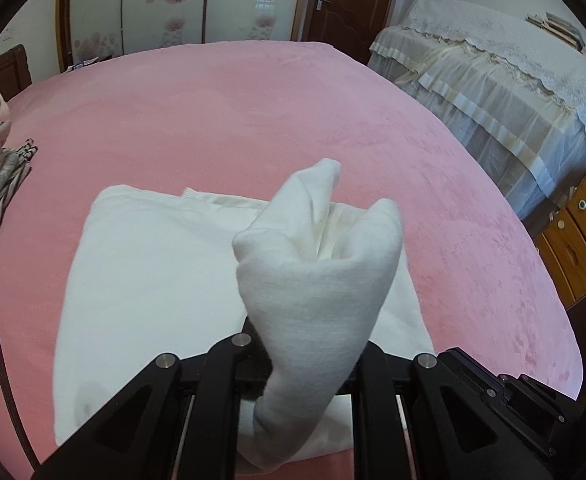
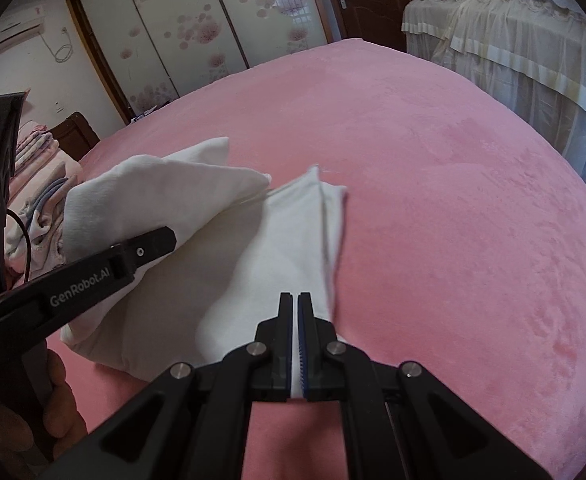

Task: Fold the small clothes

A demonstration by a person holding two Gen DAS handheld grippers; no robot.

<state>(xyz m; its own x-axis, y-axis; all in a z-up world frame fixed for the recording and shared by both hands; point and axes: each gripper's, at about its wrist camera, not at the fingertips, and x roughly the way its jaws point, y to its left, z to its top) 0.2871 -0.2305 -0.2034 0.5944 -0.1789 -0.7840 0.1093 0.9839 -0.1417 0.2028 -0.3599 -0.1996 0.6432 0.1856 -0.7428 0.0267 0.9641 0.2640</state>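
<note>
Now the white garment (image 1: 149, 264) lies on the pink bed (image 1: 221, 120), toward six o'clock in both views. Left gripper (image 1: 305, 364) has its fingers pinched on a bunched corner, lifted above the rest. Right gripper (image 2: 296, 320) has its fingers (image 2: 285, 320) clamped narrowly on the garment's edge at six o'clock.

Home bedroom: pink-covered bed (image 1: 213, 120), floral sliding wardrobe (image 2: 181, 28).
</note>
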